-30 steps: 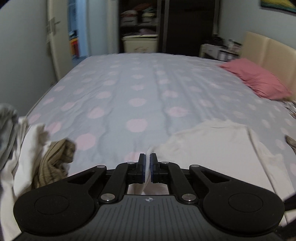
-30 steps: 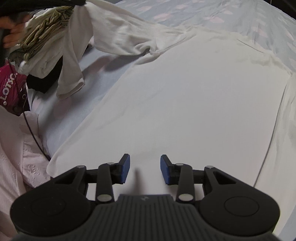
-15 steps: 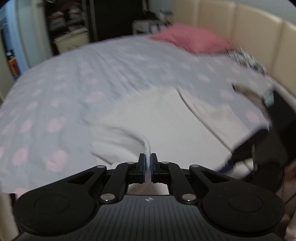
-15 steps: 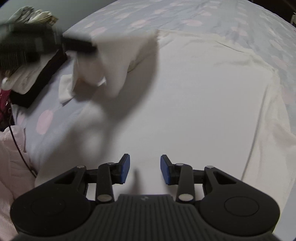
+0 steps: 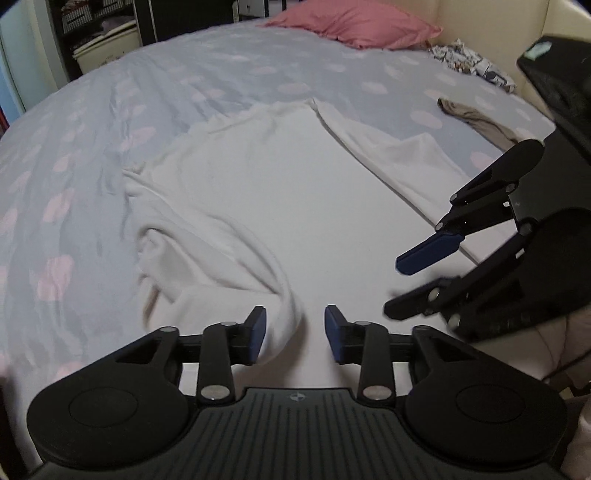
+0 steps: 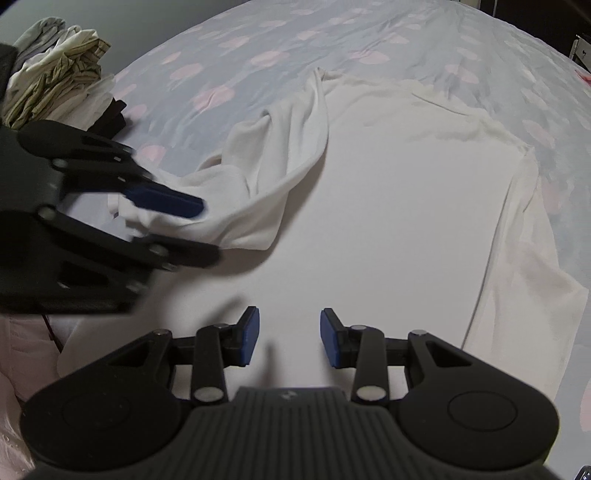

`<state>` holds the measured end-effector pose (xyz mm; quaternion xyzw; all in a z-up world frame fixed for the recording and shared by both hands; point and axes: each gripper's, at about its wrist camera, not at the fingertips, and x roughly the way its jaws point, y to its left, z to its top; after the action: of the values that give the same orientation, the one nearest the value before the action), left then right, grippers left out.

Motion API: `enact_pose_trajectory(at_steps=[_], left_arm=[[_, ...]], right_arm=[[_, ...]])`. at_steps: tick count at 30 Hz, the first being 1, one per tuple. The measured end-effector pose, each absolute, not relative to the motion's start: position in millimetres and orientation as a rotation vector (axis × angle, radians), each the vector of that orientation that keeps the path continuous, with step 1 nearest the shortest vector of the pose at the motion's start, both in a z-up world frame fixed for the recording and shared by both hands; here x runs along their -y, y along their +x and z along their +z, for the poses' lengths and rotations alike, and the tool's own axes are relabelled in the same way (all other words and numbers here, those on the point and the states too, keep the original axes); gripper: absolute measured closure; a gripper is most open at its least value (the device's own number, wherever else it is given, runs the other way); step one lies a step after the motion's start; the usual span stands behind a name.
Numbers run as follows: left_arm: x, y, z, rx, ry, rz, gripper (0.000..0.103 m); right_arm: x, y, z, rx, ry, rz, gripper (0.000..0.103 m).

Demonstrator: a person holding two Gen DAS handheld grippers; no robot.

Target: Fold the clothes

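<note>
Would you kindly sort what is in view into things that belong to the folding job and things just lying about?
Job:
- white long-sleeved shirt spread flat
- its folded-in sleeve
- pile of unfolded clothes

Lying about:
- pink pillow
- beige sock
- dotted blue bedsheet

**A wide bed, pale blue with pink spots**

The bed (image 5: 229, 85) is covered by a light blue sheet dotted with pink. A white garment (image 5: 280, 177) lies spread across its near half, one sleeve folded in over the body and bunched. Towards the headboard rests a pink pillow (image 5: 354, 22), with a patterned cloth (image 5: 469, 61) just beside it. A brownish sock (image 5: 476, 120) lies alone near the edge. At the other side sits a heap of clothes (image 6: 55, 85), striped and plain.
</note>
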<state>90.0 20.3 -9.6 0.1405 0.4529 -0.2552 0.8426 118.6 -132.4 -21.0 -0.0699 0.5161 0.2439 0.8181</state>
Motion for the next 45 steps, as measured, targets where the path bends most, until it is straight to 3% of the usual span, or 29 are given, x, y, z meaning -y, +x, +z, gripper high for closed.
enact_pose_trajectory(at_steps=[9, 19, 20, 24, 25, 35, 45], left_arm=[[-107.9, 97.4, -3.5, -0.919, 0.261, -0.304, 0.051], [-164.4, 106.6, -62.9, -1.053, 0.359, -0.188, 0.050], [-167.5, 106.8, -64.2, -1.054, 0.332, -0.193, 0.052], [-178.4, 106.1, -60.3, -1.053, 0.236, -0.196, 0.093], [-179.8, 105.5, -57.0, -1.049, 0.223, -0.196, 0.096], [-174.4, 61.1, -6.8, -1.045, 0.021, -0.264, 0.098], [-118.4, -28.7, 39.6, -0.993, -0.093, -0.402, 0.098]], right_arm=[[133.1, 110.1, -21.7, -1.095, -0.175, 0.540, 0.060], [132.1, 106.4, -24.6, -1.104, -0.184, 0.556, 0.058], [132.2, 106.1, -24.9, -1.105, -0.186, 0.556, 0.058], [131.9, 104.8, -25.4, -1.107, -0.189, 0.558, 0.058], [131.6, 104.3, -25.3, -1.106, -0.192, 0.560, 0.058], [130.3, 97.4, -18.1, -1.085, -0.195, 0.575, 0.057], [135.2, 88.4, -9.8, -1.061, -0.192, 0.564, 0.057]])
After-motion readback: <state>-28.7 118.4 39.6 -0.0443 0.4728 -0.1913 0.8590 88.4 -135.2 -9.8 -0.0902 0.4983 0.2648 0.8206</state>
